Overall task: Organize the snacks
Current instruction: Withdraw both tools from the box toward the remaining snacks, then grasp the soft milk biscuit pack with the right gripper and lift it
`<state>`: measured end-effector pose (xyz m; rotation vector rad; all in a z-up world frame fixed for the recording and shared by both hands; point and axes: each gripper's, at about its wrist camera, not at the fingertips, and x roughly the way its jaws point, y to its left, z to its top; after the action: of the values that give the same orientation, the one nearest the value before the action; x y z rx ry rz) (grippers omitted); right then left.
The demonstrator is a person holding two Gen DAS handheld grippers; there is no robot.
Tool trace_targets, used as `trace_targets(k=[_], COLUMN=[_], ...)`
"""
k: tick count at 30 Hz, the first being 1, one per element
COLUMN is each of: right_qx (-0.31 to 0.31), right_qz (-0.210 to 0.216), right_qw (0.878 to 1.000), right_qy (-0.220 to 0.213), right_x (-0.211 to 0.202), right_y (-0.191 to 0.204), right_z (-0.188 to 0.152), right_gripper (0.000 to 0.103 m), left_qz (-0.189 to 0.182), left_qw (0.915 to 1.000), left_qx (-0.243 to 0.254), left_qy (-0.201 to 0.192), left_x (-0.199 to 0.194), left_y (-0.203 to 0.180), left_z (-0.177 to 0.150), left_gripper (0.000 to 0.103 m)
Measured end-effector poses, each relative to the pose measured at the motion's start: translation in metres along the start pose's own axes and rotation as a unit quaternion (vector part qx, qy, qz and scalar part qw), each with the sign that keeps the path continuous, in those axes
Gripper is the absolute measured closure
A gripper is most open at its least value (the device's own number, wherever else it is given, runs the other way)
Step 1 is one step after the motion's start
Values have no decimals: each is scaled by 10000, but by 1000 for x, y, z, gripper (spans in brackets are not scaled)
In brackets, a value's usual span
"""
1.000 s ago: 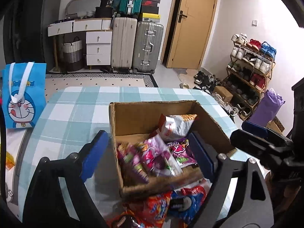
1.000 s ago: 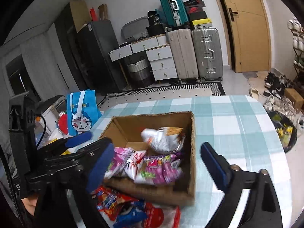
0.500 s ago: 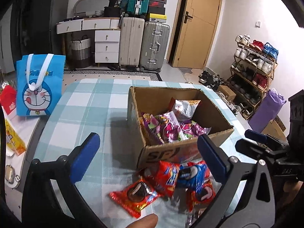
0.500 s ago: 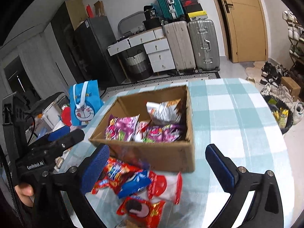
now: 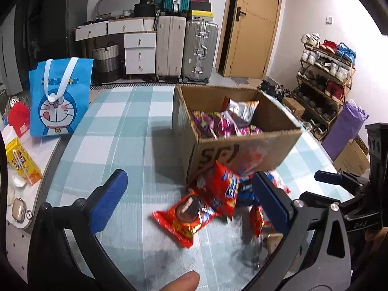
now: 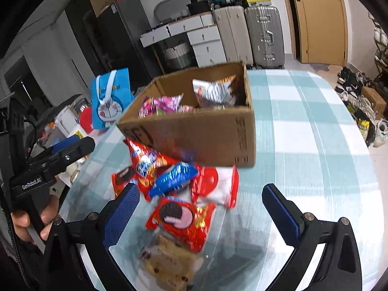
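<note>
A brown cardboard box (image 5: 245, 150) (image 6: 206, 133) stands on the checked table and holds pink and silver snack packs (image 5: 232, 118) (image 6: 213, 92). In front of it lies a pile of loose snacks: a red cookie pack (image 5: 189, 215) (image 6: 181, 220), a red chip bag (image 5: 225, 189) (image 6: 145, 165), a blue pack (image 6: 172, 179), a red-white pack (image 6: 215, 186) and a clear cookie pack (image 6: 169, 264). My left gripper (image 5: 191, 201) is open and empty, above the pile. My right gripper (image 6: 201, 215) is open and empty, straddling the red cookie pack.
A blue Doraemon bag (image 5: 58, 97) (image 6: 110, 101) stands at the table's left. A yellow carton (image 5: 21, 165) and small items lie on a side surface at left. Suitcases (image 5: 186, 48), drawers and a shoe rack (image 5: 325, 72) stand beyond the table.
Both grippers have pulled back from over the box toward the near table edge. The loose snack pile in front of the box has come into full view. Both stay open.
</note>
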<state>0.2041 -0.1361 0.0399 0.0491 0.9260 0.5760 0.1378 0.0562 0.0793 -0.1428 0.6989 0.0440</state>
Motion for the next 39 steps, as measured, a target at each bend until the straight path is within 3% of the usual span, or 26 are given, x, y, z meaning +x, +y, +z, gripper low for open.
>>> trace_targets(k=[11,15,32,39], right_qx=[31,-323,-402,-587], right_qz=[-159,-235,-763,-590], right_qw=[9982,9958,9924,9916], right_qy=[580,824,877,986], right_x=[17,29,45,29], right_y=[15,28,50,33], right_z=[-38,-52,-71,-84], right_gripper=[0,0,0,1], left_qz=[26,47,83,27], left_qw=[9993,9990,9977,9974], left_qx=[-94,-106,-76,-76], left_qy=[360,437,670,709], left_x=[2,3,16,22], left_y=[9,12,11,10], left_z=[-37,-47,-60,-61], left_gripper=[1,1,1,1])
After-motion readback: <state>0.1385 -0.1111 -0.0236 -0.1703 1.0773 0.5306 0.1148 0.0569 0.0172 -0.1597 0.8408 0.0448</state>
